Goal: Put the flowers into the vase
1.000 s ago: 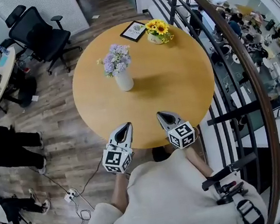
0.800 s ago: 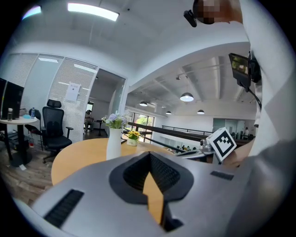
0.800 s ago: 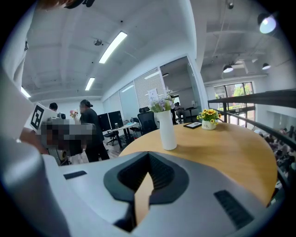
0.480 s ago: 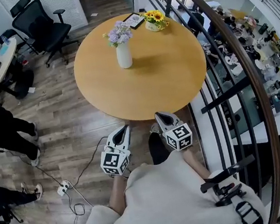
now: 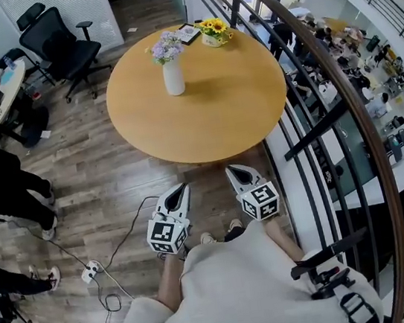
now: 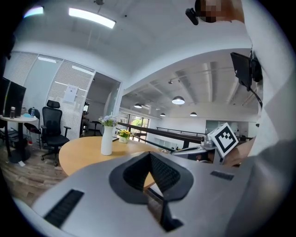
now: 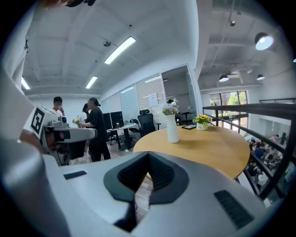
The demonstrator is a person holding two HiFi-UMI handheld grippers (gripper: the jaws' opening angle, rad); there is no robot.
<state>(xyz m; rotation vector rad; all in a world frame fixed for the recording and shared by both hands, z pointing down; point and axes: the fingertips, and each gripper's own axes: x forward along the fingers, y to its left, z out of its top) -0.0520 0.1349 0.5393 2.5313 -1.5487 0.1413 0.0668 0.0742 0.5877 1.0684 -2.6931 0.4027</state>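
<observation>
- Left gripper [image 5: 180, 192] and right gripper [image 5: 235, 171]: fingers closed, holding nothing
- White vase [image 5: 173, 77] stands upright on the round counter [image 5: 209, 111] at 12 o'clock, well apart, with purple flowers [image 5: 166, 48] already inside
- Left gripper looks slightly nearer

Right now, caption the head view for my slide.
Left tool and right tool, shut and empty, face a round table with a flower-filled white vase and sunflower pot.

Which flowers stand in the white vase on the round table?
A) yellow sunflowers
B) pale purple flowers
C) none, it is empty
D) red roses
B: the white vase holds pale purple flowers; the yellow sunflowers stand apart from it.
</observation>
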